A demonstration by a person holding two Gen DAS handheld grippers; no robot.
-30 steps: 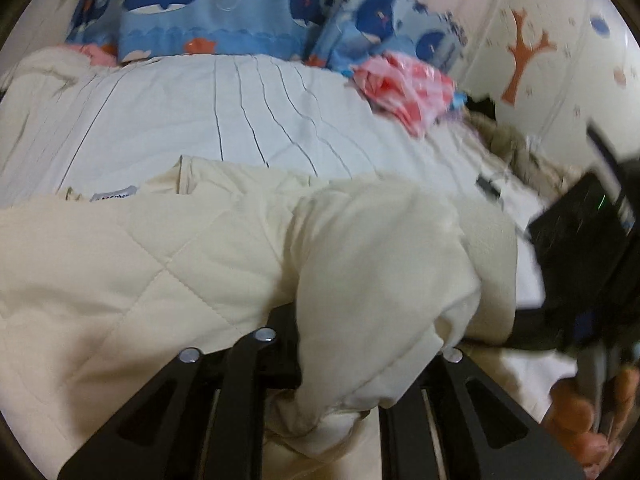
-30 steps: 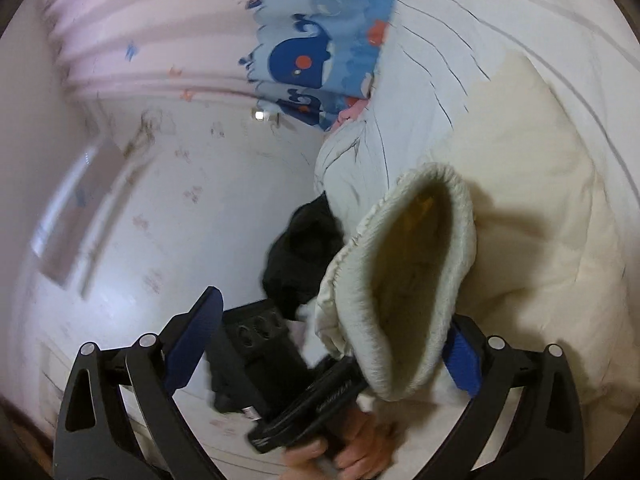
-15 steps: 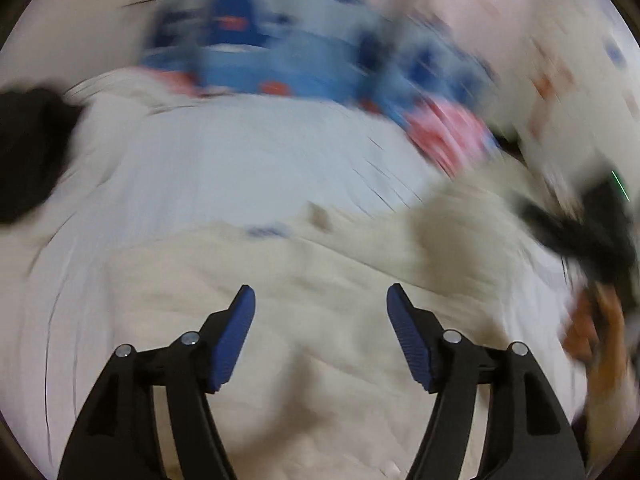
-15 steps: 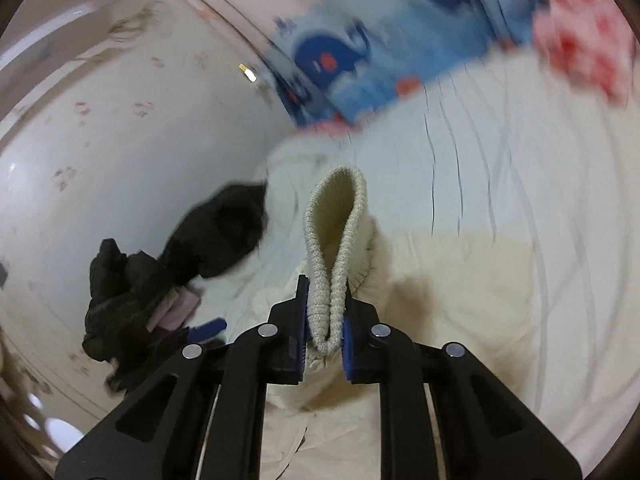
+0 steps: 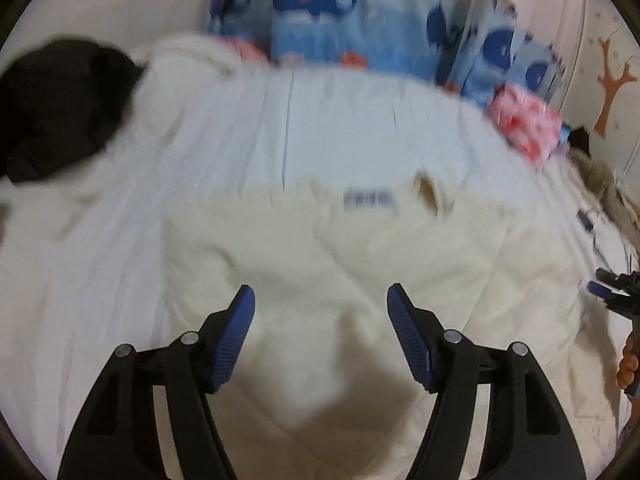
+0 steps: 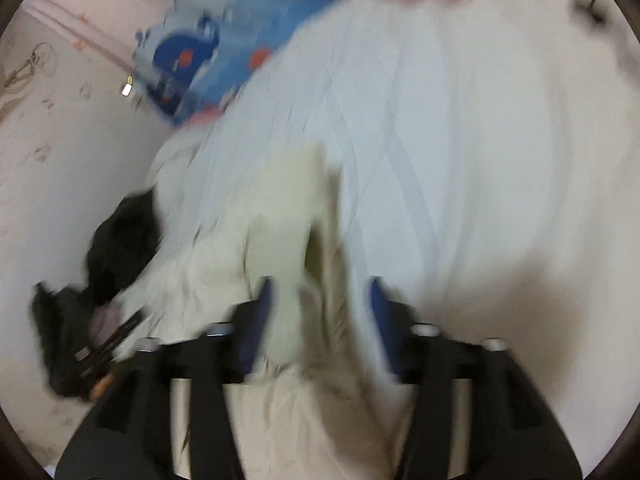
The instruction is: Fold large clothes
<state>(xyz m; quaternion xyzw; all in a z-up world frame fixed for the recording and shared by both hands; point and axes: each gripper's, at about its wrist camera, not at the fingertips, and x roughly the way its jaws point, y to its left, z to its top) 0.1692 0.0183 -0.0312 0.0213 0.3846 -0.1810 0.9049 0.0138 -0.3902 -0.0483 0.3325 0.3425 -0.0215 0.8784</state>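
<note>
Left tool (image 5: 320,300) released, pads apart, nothing between them, hanging over the cream quilted jacket (image 5: 328,248) spread flat on the bed (image 5: 280,120). Right tool (image 6: 320,292) jaws have just been opening; a cream sleeve cuff (image 6: 292,240) lies between the blurred pads, not pinched. Jacket sits on the near part of the white sheet. Farther: black clothes (image 5: 60,100) at left, pink bundle (image 5: 524,120) at right, whale-print pillows (image 5: 320,12) at the head.

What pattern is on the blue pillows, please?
Dark blue whales on the pillows, clearest in the left wrist view.
</note>
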